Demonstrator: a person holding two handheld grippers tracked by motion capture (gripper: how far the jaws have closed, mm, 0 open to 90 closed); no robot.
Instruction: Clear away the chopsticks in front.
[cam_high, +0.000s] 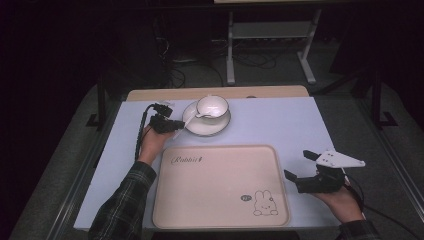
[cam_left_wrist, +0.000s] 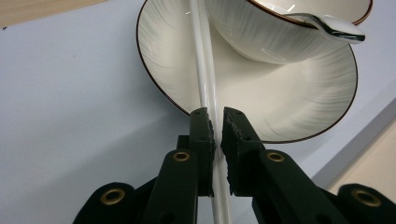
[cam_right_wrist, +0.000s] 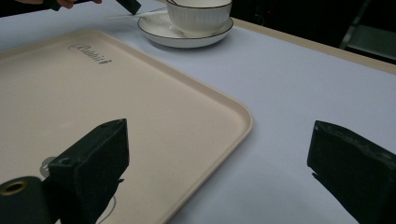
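My left fingers (cam_left_wrist: 215, 122) pinch the white spoon's handle (cam_left_wrist: 204, 70) at the saucer (cam_left_wrist: 299, 88) — far left on the surface; my right fingers (cam_right_wrist: 224, 172) gape empty beside the tray (cam_right_wrist: 140, 102).

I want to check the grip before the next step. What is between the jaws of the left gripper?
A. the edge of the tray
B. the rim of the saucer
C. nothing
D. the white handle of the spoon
D: in the left gripper view the left gripper has its jaws closed on the thin white spoon handle, which runs up over the saucer to the bowl.
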